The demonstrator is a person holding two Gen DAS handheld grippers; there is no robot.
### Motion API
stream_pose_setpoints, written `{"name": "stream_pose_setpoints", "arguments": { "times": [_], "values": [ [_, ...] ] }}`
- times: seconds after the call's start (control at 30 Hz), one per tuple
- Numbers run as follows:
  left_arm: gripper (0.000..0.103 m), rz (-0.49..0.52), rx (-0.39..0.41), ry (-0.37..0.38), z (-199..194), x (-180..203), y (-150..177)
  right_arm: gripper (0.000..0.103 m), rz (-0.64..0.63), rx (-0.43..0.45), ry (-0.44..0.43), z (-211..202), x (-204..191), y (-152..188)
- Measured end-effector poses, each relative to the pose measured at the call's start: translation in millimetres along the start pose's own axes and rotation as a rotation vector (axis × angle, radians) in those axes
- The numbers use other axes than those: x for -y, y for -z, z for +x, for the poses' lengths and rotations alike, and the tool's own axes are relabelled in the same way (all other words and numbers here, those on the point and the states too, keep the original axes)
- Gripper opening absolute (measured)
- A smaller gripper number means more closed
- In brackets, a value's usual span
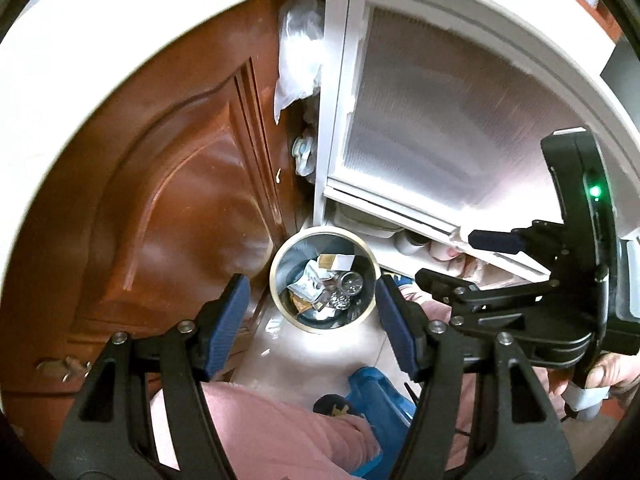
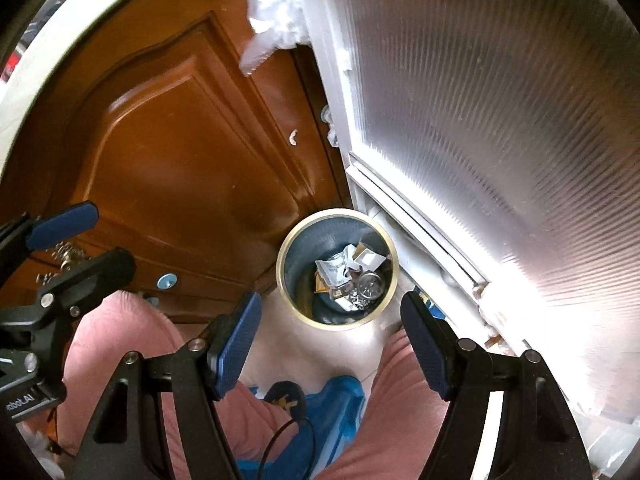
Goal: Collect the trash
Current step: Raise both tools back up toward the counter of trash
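A: What does the left gripper (image 1: 312,320) hold?
B: Nothing; its jaws are spread, empty.
A: Where's the trash (image 1: 326,286)?
B: Inside the round bin (image 1: 276,280) on the floor, wedged between wooden door (image 1: 168,184) and white cabinet (image 1: 440,128).
A: The right gripper (image 2: 330,336)?
B: Fingers apart too, nothing between them.

I see a grey-blue bin (image 2: 298,264) with a pale gold rim, silver and white trash (image 2: 352,276) inside. Reddish-brown wooden door (image 2: 180,152), white ribbed translucent cabinet panel (image 2: 500,120), pink trousers (image 2: 116,344), blue pads (image 2: 236,340) on black tools.
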State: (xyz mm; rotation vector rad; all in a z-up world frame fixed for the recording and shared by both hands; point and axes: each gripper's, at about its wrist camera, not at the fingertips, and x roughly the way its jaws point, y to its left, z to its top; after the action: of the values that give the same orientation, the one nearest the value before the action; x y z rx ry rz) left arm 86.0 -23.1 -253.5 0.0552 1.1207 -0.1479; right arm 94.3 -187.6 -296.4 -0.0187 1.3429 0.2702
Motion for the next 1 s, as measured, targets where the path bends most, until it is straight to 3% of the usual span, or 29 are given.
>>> {"name": "stream_pose_setpoints", "arguments": {
  "times": [0.53,0.67,1.0],
  "values": [
    [0.063,-0.035,0.129,0.081,-76,-9,2,0.073,-0.096,0.149,0.074,-106,-40,2],
    [0.063,-0.046,0.165,0.111,-101,-14,-13,0.073,-0.105,0.193,0.062,-138,-47,-6],
    [0.063,0.049,0.335,0.073,-176,-12,-76,0.073,-0.152,0.358,0.074,-242,-50,-56]
  ]
}}
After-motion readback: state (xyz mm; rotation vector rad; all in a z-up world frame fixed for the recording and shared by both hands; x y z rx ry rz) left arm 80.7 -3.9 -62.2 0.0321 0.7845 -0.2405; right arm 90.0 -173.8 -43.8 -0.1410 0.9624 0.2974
